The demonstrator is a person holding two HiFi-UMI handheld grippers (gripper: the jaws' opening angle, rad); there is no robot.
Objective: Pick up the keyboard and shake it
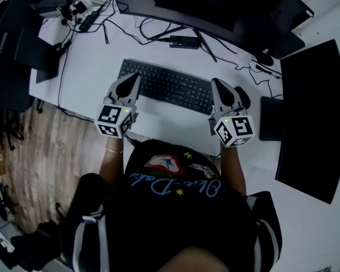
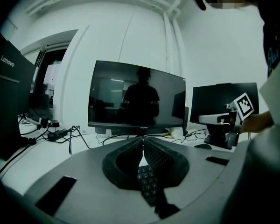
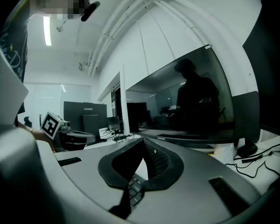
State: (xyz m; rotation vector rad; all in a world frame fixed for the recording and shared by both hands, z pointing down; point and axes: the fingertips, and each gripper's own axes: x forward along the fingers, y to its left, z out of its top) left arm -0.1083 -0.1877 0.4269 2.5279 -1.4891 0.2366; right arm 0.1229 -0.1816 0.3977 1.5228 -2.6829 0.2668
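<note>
Clenched jaws on both sides: the left gripper (image 2: 142, 139) has its 2 jaws pressed tip to tip, and the right gripper (image 3: 143, 140) shows the same, with no gap at the tips. In each gripper view a strip of keys shows through the opening below the closed tips, but I cannot tell that either pair of jaws pinches anything.

From the head view, the keyboard (image 1: 170, 86) lies across the white desk (image 1: 90, 55), slightly slanted, in front of the monitor (image 1: 215, 10). The left gripper's tips sit at the keyboard's left end and the right gripper's tips at its right end, so the keyboard spans the space between the 2. Whether the tips press on those ends, and whether the keyboard rests on the desk or is raised off it, cannot be told.

Both grippers point away from the person toward the monitor, their marker cubes nearest the body. A mouse (image 1: 242, 97) sits just beside the right gripper, on its outer side. Cables (image 1: 153, 30) trail over the desk behind the keyboard.
</note>
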